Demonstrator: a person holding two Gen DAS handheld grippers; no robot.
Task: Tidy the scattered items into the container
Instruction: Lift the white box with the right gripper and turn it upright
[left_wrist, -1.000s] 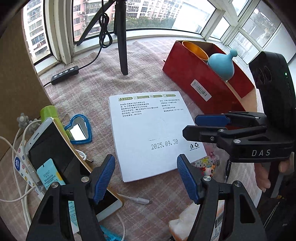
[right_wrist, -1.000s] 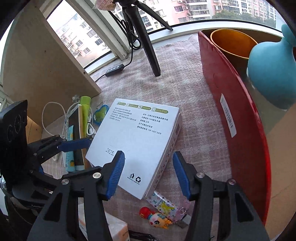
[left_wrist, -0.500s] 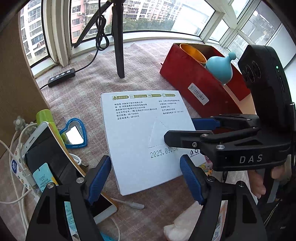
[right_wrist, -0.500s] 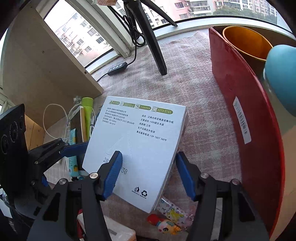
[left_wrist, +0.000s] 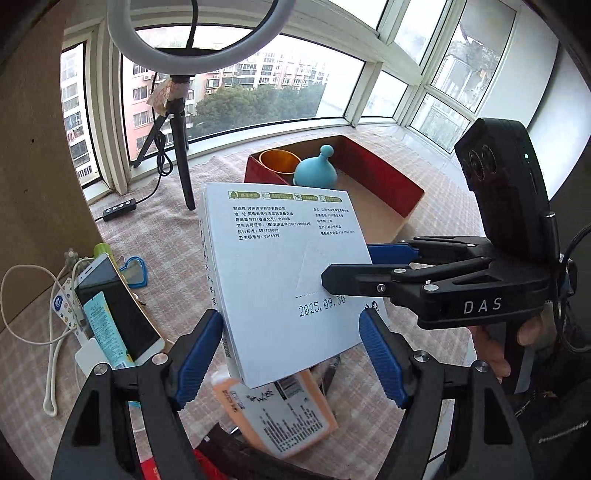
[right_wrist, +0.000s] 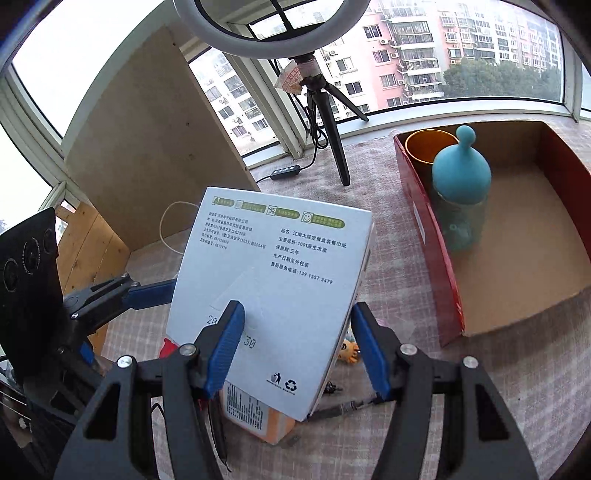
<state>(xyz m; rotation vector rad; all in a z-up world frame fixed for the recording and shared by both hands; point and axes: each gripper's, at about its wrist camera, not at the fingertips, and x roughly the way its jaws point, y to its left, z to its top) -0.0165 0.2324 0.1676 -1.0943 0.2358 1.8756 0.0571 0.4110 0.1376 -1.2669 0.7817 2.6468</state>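
Fingers (left_wrist: 199, 354) of the left gripper (left_wrist: 290, 350), blue-padded, have just been opening and now stand part-way apart with the near end of the white flat cardboard box (left_wrist: 280, 258) between them, a pad against each side edge. At the right gripper (right_wrist: 297, 343) the jaws have also just been opening; they pinch the box through its thickness near its right edge, one pad on the printed top face, the other beneath. Both grippers slant downward, and the person's right hand (left_wrist: 491, 354) wraps the handle at the near right. Held between the two grippers, the box hangs tilted, clear of the pink checked cloth (left_wrist: 166, 229) — near and left of the red open-topped cardboard container (right_wrist: 428, 240), not over it.
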